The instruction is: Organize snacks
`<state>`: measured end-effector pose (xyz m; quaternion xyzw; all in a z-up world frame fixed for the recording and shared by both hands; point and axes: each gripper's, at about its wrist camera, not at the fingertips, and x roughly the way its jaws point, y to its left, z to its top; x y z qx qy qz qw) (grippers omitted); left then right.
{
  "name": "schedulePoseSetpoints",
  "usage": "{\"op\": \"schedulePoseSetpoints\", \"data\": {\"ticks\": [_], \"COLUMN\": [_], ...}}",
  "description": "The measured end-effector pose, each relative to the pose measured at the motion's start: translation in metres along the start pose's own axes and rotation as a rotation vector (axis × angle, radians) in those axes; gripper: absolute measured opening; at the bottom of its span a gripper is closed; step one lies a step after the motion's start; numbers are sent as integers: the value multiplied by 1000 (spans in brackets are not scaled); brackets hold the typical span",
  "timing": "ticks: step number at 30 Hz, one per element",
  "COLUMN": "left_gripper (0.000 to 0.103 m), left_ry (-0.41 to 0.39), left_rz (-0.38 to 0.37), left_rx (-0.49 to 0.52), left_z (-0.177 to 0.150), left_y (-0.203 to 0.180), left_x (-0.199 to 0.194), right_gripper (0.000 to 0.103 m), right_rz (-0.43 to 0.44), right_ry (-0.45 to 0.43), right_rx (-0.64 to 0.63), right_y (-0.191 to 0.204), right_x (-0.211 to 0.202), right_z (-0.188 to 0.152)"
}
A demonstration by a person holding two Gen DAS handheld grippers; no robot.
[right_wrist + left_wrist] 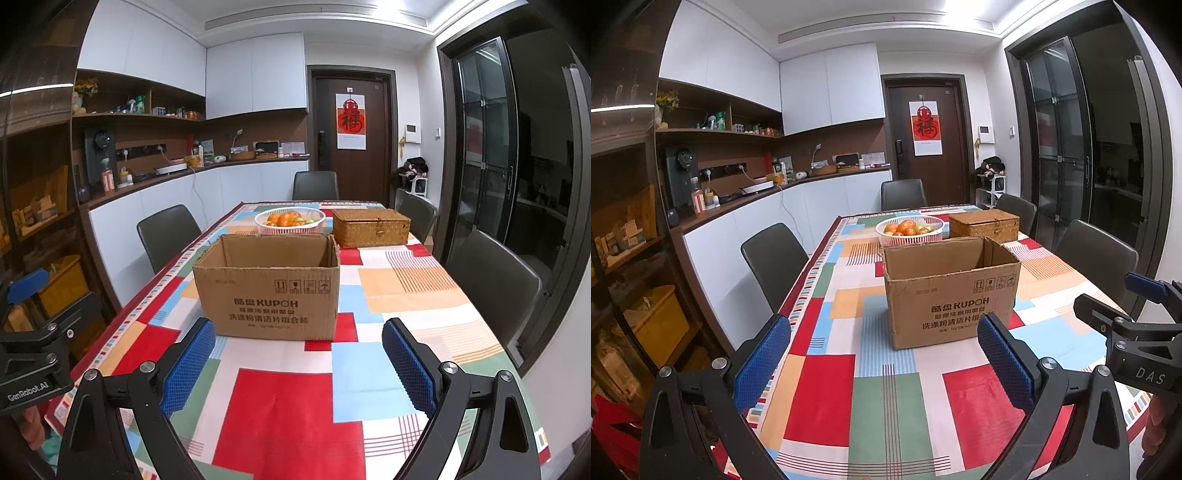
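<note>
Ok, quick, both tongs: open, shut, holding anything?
Left tongs: open, empty, short of the cardboard box.
Right tongs: open, empty.

- I can't see the floor of the open brown cardboard box; its front wall hides it.
- Closed woven wicker basket: contents hidden.
- Small items on the brown wall shelf: too small to tell.
- White plastic fruit basket: its base is behind the box.

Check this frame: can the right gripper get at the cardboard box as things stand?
Probably yes. The right gripper is open and empty, and only bare tablecloth lies between it and the cardboard box, whose top stands open.
</note>
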<state>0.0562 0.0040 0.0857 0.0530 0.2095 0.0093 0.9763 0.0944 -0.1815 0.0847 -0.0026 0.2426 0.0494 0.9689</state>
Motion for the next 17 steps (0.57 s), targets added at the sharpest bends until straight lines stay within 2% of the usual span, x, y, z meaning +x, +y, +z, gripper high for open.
{"op": "schedulePoseSetpoints", "data": {"ticks": [17], "left_gripper": [103], "left_ry": [9], "left_rz": [-3], "left_rx": [-13], "left_z": [0], "left_y": [2], "left_x": [2], "right_gripper": [93], "right_rz": [-6], "right_ry": [2], "right_rx": [-2], "right_y": [0], "right_x": [1], "right_z": [-2]}}
